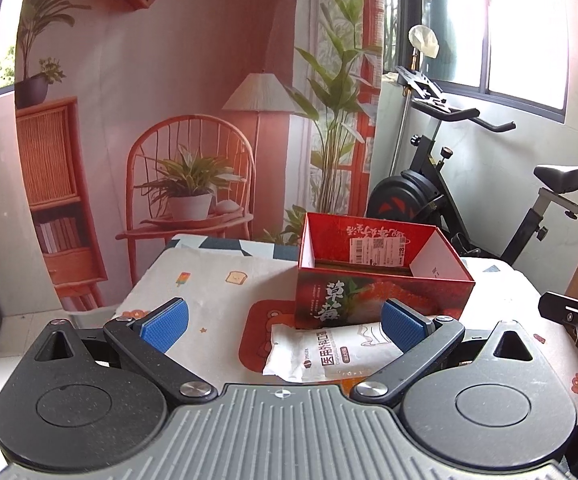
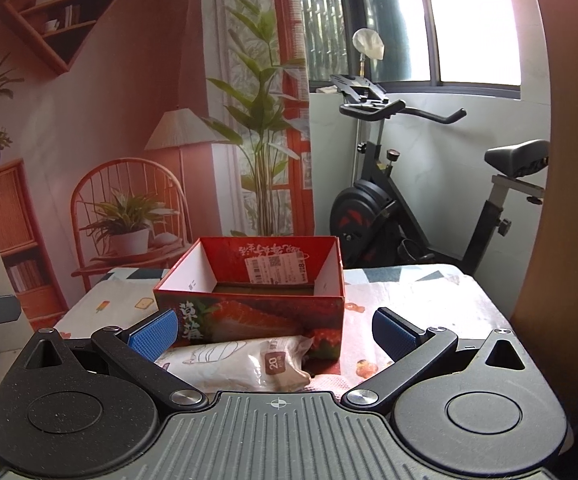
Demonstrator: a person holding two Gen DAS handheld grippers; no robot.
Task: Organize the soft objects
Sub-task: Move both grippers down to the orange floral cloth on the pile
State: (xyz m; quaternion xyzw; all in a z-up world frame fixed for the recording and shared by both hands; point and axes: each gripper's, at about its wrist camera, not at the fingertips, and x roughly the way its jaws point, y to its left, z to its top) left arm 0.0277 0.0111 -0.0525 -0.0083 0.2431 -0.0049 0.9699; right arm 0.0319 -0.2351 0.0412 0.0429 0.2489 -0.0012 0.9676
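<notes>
A soft white pack of face masks [image 1: 329, 350] lies flat on the table in front of a red open-top box [image 1: 381, 276]. My left gripper [image 1: 285, 322] is open and hovers just before the pack, which lies between its blue pads. In the right wrist view the same pack [image 2: 241, 362] lies against the red box [image 2: 257, 300]. My right gripper [image 2: 275, 332] is open and empty, close above the pack's right end. The box looks empty inside apart from a label on its back wall.
The table has a white cloth [image 1: 217, 288] with cartoon prints and an orange mat [image 1: 257, 336]. An exercise bike [image 2: 409, 200] stands behind the table at the right. A printed backdrop [image 1: 169, 120] hangs behind. The right gripper's tip [image 1: 577, 316] shows at the left view's right edge.
</notes>
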